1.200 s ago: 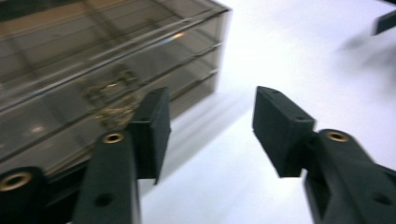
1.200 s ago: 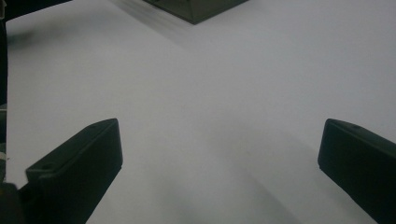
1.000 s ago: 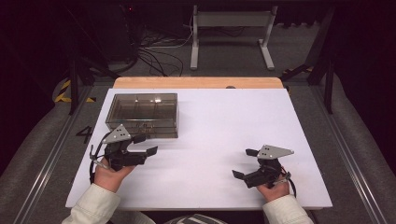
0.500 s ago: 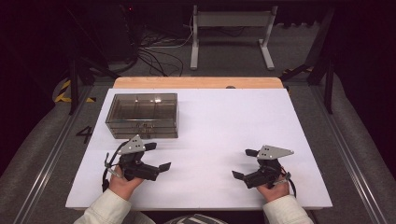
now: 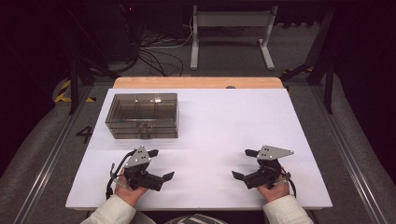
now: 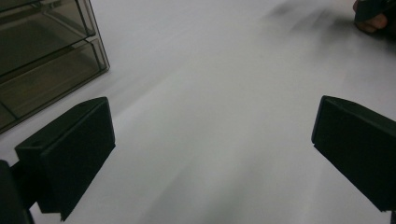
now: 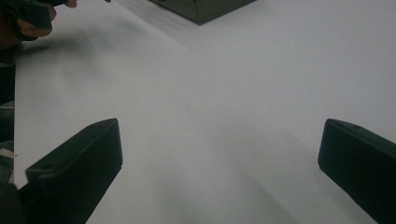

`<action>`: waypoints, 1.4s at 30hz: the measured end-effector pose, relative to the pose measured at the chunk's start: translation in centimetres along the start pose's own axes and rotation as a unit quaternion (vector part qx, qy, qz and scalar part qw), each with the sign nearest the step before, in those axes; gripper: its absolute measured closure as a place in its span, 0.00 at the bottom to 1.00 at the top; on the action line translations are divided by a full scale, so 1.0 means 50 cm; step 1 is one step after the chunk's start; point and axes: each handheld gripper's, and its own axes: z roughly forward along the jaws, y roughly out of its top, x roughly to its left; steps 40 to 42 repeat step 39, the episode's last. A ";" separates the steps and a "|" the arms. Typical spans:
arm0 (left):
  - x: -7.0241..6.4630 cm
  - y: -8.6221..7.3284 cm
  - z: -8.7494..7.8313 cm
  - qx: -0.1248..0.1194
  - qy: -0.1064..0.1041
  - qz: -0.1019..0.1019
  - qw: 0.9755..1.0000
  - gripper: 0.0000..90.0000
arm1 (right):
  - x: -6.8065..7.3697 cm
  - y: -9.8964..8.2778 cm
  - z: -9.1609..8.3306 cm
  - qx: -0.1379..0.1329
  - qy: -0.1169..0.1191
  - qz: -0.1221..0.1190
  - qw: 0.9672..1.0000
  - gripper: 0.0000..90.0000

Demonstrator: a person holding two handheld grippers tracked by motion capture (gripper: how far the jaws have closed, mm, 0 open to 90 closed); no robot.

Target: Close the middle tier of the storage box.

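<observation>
Compared with a second ago, we see our left tool (image 5: 155,164) has come back from the smoky plastic drawer box (image 5: 142,115) toward the near edge of the white surface (image 5: 224,121) and sits lower over it. Then it was just in front of the box's lower left corner; now it is clear of the box. Its jaws have just been opening, and they stand wide apart with bare surface between them, as the left gripper view (image 6: 212,154) confirms. Our right tool (image 5: 245,164) is where it was, near the right front of the surface, its jaws also spread wide and holding nothing; the right gripper view (image 7: 219,163) shows blank white between the two black pads.

The drawer box has not shifted. It rests on the far left part of the surface, well apart from the right tool and nearer the left one. Its long axis runs left to right across the surface, parallel to the near edge, and its drawer fronts face us, with a small handle visible at the middle of the front. In the left gripper view the box's corner (image 6: 51,51) shows at upper left, with stacked drawers seen through the tinted wall. Both tools point inward, toward the middle of the surface.
</observation>
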 end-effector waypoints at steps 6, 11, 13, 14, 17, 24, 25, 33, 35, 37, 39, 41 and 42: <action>0.001 -0.023 0.013 0.007 0.009 0.012 1.000 0.00 | 0.000 0.000 0.000 -0.001 0.001 -0.001 1.000 0.01; 0.000 -0.022 0.022 0.012 0.008 0.012 1.000 0.00 | 0.001 0.000 -0.001 -0.002 0.001 -0.002 1.000 0.01; 0.003 -0.021 0.025 0.015 0.006 0.009 1.000 0.00 | 0.001 0.000 -0.001 -0.002 0.003 -0.003 1.000 0.01; 0.004 -0.021 0.025 0.017 0.006 0.006 1.000 0.00 | 0.001 0.000 -0.001 -0.002 0.003 -0.003 1.000 0.01; 0.003 -0.020 0.025 0.015 0.007 0.014 1.000 0.00 | 0.001 0.000 -0.001 -0.003 0.004 -0.003 1.000 0.01; 0.003 -0.019 0.026 0.014 0.015 0.021 1.000 0.00 | 0.001 0.000 -0.001 -0.004 0.004 -0.004 1.000 0.01; 0.004 -0.019 0.027 0.015 0.014 0.022 1.000 0.01 | 0.002 0.000 -0.001 -0.004 0.004 -0.004 1.000 0.01; 0.004 -0.018 0.023 0.016 0.022 0.025 0.999 0.01 | 0.002 0.000 -0.001 -0.003 0.005 -0.005 1.000 0.00; 0.004 -0.017 0.022 0.018 0.022 0.026 0.999 0.01 | 0.002 0.000 0.000 -0.004 0.005 -0.005 1.000 0.00; 0.002 -0.017 0.022 0.025 0.022 0.021 0.999 0.03 | 0.003 0.000 -0.001 -0.004 0.008 -0.005 1.000 0.00; 0.003 -0.016 0.022 0.025 0.025 0.023 0.999 0.03 | 0.003 0.000 -0.001 -0.005 0.009 -0.005 1.000 0.00; 0.003 -0.016 0.022 0.025 0.025 0.023 0.999 0.03 | 0.003 0.000 -0.001 -0.005 0.009 -0.005 1.000 0.00; 0.003 -0.016 0.022 0.025 0.025 0.023 0.999 0.03 | 0.003 0.000 -0.001 -0.005 0.009 -0.005 1.000 0.00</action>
